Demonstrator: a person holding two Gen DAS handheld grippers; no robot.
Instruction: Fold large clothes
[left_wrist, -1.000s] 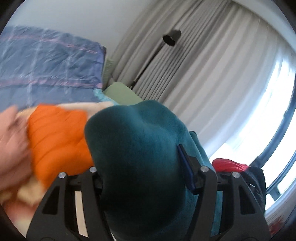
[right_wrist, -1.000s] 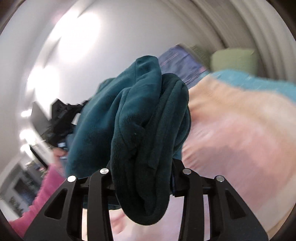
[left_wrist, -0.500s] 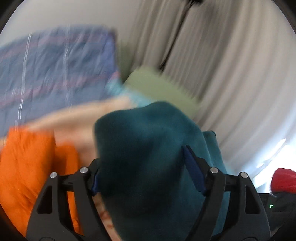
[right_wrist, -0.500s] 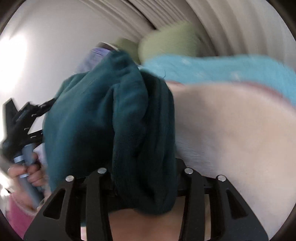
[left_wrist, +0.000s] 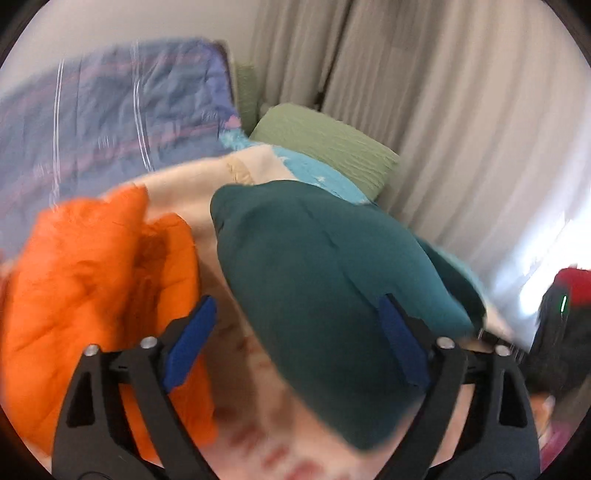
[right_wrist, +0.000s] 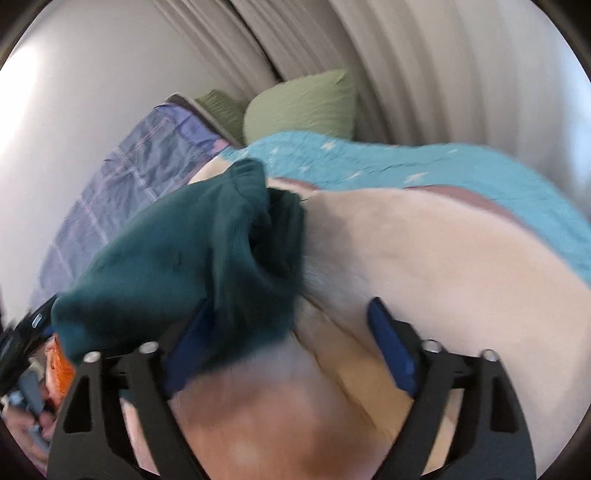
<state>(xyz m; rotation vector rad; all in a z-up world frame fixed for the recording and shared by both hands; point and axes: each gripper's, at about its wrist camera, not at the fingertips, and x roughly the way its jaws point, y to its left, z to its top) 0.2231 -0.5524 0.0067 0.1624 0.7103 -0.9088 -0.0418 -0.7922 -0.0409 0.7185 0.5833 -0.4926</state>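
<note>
A dark teal fleece garment (left_wrist: 314, 273) lies bunched on the pale bed cover (left_wrist: 255, 398). My left gripper (left_wrist: 295, 339) stands over its near end with the jaws opening wide. The fleece rests against the right blue pad (left_wrist: 400, 343), and the left pad is free. In the right wrist view the same garment (right_wrist: 199, 258) slumps over the left pad (right_wrist: 186, 350) of my right gripper (right_wrist: 291, 347). Its jaws are also opening, and the right pad is bare. A crumpled orange garment (left_wrist: 92, 280) lies to the left of the teal one.
Green pillows (left_wrist: 325, 140) and a blue plaid quilt (left_wrist: 110, 122) sit at the bed's far end. Curtains (left_wrist: 443, 110) hang behind them. A turquoise star-patterned blanket (right_wrist: 406, 166) crosses the cover. A red and black object (left_wrist: 565, 302) stands at right. A hand (right_wrist: 29, 424) holds the other gripper.
Both grippers have come down toward the bed and their jaws have spread apart. The teal garment, gripped earlier in both, now sags loose onto the cover.
</note>
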